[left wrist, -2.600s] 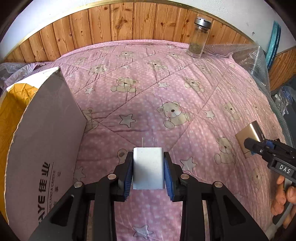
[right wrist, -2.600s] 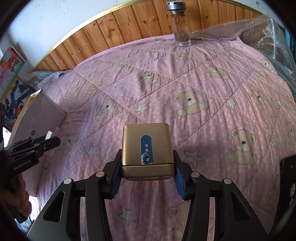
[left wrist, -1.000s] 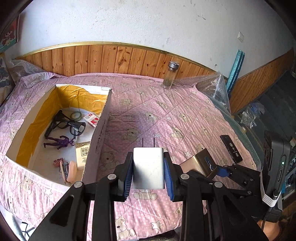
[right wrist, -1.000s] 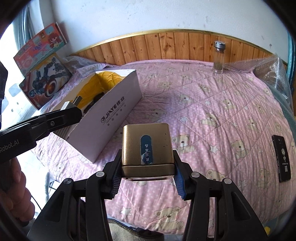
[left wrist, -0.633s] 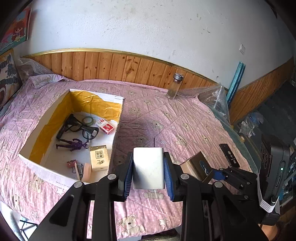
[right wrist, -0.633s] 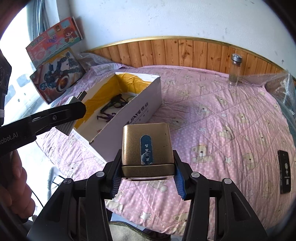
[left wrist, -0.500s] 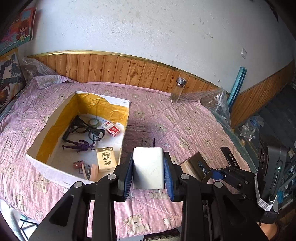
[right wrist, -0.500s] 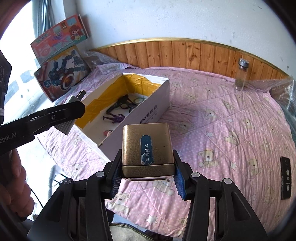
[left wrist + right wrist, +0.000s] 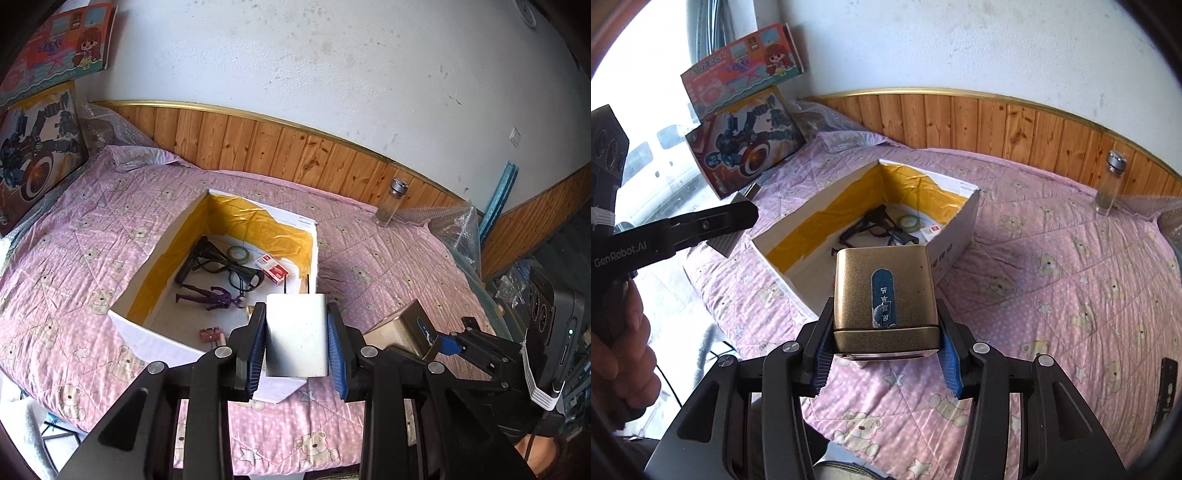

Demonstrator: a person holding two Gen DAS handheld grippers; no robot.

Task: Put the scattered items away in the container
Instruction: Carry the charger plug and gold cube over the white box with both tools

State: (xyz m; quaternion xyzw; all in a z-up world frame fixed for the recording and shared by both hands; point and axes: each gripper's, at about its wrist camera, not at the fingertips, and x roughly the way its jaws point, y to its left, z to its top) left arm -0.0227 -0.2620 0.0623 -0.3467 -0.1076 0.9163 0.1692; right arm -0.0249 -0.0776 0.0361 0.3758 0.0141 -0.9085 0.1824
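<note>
Both grippers hang above the bed (image 9: 92, 236), each loaded. The left gripper (image 9: 297, 339) has its jaws clamped on a white charger (image 9: 297, 332), prongs pointing forward toward the box (image 9: 258, 389). The right gripper (image 9: 884, 343) has its jaws clamped on a gold tin (image 9: 884, 291), held just short of the box's near corner.

The likeliest slip, I'd say, is the tin. It is smooth-sided and gripped low, so a tilt on the way over could let it slide out and land on the quilt or go off the bed's near edge. The two grippers are also close together, and both heading for the same opening could knock one against the other. A low approach might clip the box wall, which looks like light card and could shift or fold.

Inside the box lie glasses (image 9: 221, 266), a tape roll (image 9: 238, 253), a red packet (image 9: 273, 271) and a purple figure (image 9: 212, 297). The near right part of the floor looks barest. A black remote (image 9: 1165, 391) is left on the quilt to the right, and a jar (image 9: 1110, 184) stands well back by the wood panelling. Above the box the air is open.
</note>
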